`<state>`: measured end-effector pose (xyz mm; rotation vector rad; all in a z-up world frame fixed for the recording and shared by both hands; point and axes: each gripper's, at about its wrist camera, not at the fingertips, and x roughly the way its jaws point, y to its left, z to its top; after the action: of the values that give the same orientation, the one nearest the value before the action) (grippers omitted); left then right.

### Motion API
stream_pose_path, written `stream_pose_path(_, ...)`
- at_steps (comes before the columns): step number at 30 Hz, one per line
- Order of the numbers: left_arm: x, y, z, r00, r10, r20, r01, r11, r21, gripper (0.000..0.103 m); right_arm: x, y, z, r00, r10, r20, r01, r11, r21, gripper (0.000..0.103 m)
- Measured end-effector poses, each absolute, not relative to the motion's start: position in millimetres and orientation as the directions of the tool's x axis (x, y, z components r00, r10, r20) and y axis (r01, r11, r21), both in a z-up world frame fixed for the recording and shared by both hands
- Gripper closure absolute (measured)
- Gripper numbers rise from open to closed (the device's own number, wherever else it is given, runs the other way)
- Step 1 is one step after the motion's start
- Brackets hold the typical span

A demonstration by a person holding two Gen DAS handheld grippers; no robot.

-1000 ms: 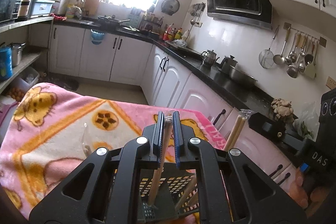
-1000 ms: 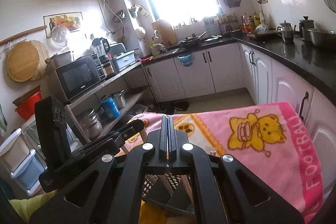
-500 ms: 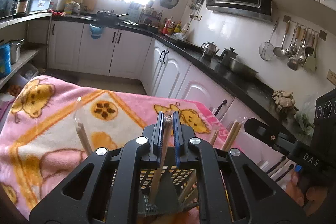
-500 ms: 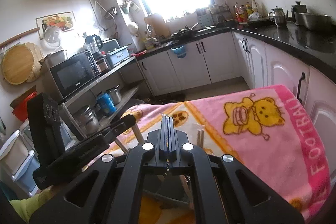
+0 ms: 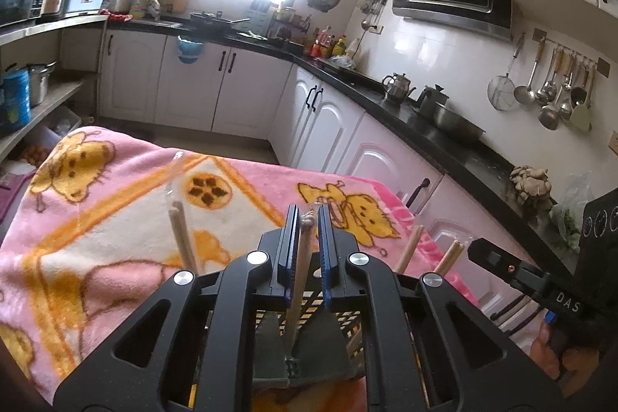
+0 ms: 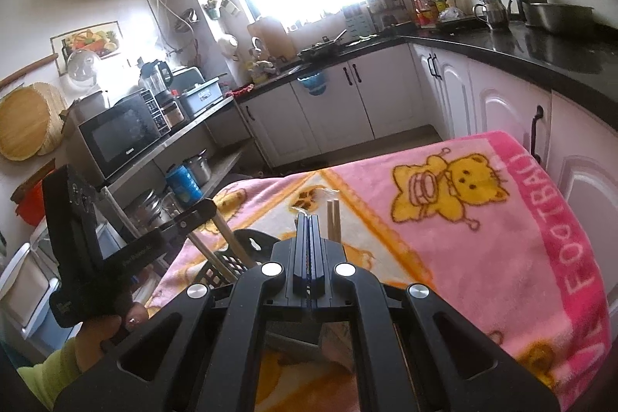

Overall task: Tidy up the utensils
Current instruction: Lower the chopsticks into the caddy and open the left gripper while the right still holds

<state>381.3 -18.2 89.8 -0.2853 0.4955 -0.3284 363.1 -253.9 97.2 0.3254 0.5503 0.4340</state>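
My left gripper is shut on a wrapped pair of wooden chopsticks whose lower end reaches into a black slotted utensil basket below the fingers. More chopstick pairs stand in the basket at the left and right. In the right wrist view the left gripper holds those chopsticks over the basket. My right gripper is shut with nothing seen between its jaws; another chopstick pair stands just behind it.
The basket sits on a table covered by a pink cartoon blanket, also in the right wrist view. White kitchen cabinets and a black counter run behind. A shelf with a microwave is at the left.
Both views have tilted down and drawn back a little, so more chopsticks show standing in the basket. The left gripper keeps its hold on the chopsticks. The right gripper stays shut.
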Motion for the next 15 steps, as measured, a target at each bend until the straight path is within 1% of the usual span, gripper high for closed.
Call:
stream_pose_path(4, 378, -15, 88, 0.831, -0.365, -0.421, 0.226, 0.911, -0.344, 0.098, 362, -257, 96, 0.763, 0.476, -0.438, -0.3, 0.86, 0.412, 0.101)
stream_pose_path(6, 377, -13, 88, 0.83, -0.354, -0.431, 0.214, 0.916, -0.34, 0.093, 361, -257, 97, 0.763, 0.474, -0.438, -0.3, 0.861, 0.41, 0.101)
stream_pose_path(10, 373, -9, 87, 0.828, -0.347, -0.44, 0.205, 0.918, -0.34, 0.09, 360, -257, 95, 0.762, 0.465, -0.451, -0.29, 0.867, 0.405, 0.101)
stream_pose_path(14, 367, -7, 90, 0.832, -0.341, -0.438, 0.202, 0.921, -0.333, 0.079, 359, -257, 94, 0.756, 0.465, -0.46, -0.284, 0.867, 0.409, 0.101)
stream_pose_path(15, 364, -6, 91, 0.833, -0.34, -0.437, 0.202, 0.922, -0.331, 0.078, 358, -257, 94, 0.756, 0.465, -0.461, -0.285, 0.868, 0.407, 0.101)
